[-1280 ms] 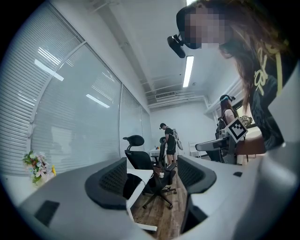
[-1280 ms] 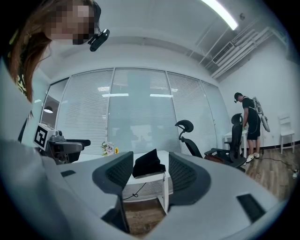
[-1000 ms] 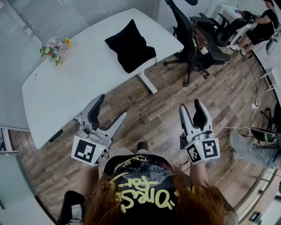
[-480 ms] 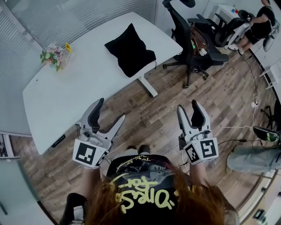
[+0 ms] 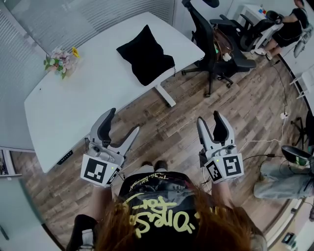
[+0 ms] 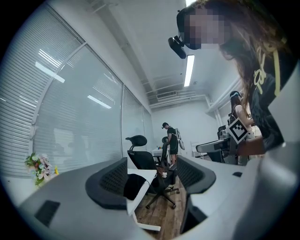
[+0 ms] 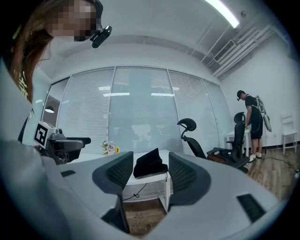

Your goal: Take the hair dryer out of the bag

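Room: I'm looking at an office with a wood-plank floor (image 5: 196, 108), a glass wall (image 5: 98, 14) with blinds, and a black office chair (image 5: 211, 44) past the table.
Surface: smooth white table (image 5: 73, 98) with rounded corners; flowers (image 5: 60, 58) near its far left edge.
Bag: the bag (image 5: 145, 53) lies on the table's far right end, well apart from both my grippers.
Axis: diamond-like, one corner pointing away from me, long axis running towards the table's near edge.
Material: soft, matte black cloth, puffed up.
Left gripper (image 5: 124, 121): released, jaws just eased slightly closer, nothing between them.
Right gripper (image 5: 209, 117): released, empty.
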Demonstrator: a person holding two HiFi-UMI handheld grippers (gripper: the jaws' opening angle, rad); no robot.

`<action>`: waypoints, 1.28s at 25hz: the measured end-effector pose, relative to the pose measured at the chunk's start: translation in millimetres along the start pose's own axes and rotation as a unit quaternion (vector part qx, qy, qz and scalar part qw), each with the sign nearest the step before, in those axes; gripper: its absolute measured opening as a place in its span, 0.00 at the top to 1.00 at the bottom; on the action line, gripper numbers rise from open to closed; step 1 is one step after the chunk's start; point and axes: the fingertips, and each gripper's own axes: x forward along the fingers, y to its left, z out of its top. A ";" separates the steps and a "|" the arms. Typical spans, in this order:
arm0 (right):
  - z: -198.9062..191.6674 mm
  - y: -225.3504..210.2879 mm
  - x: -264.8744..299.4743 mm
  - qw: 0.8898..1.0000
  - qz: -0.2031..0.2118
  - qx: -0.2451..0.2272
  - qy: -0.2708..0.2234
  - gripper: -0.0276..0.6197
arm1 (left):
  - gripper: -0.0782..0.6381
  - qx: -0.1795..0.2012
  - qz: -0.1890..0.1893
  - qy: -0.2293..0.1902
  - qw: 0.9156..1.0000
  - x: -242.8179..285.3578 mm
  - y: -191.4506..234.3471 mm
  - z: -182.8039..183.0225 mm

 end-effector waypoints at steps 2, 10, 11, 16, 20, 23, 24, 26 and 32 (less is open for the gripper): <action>-0.6 -1.4 -0.7 1.000 0.000 0.001 0.000 0.62 | 0.44 0.001 0.000 0.001 1.000 0.6 -1.7 -0.9; 3.1 -8.8 -3.7 1.000 0.008 0.000 -0.006 0.62 | 0.47 0.008 0.014 -0.006 1.000 2.5 -8.2 4.1; 2.5 -9.9 -5.2 1.000 0.009 0.001 -0.005 0.62 | 0.47 0.009 0.016 -0.005 1.000 2.6 -10.3 4.1; -3.5 -15.3 -6.7 1.000 0.016 0.002 0.003 0.62 | 0.47 0.005 0.026 0.002 1.000 -0.7 -17.9 -0.8; -6.0 -11.8 -7.2 1.000 0.024 0.003 0.007 0.62 | 0.47 0.003 0.032 0.013 0.999 -6.4 -18.1 -7.2; -8.8 -12.2 -2.1 1.000 0.026 -0.001 0.011 0.62 | 0.47 0.004 0.034 0.010 0.999 -4.7 -14.3 -6.3; -9.7 -12.7 -1.2 1.000 0.026 0.000 0.012 0.62 | 0.47 0.006 0.033 0.010 0.999 -3.7 -13.8 -6.8; -10.3 -13.9 0.7 1.000 0.025 0.000 0.011 0.62 | 0.47 0.007 0.031 0.012 0.999 -0.7 -11.8 -8.5; -7.6 -19.3 15.8 1.000 0.027 -0.008 0.010 0.62 | 0.47 0.008 0.026 0.007 1.000 17.3 -2.8 -10.4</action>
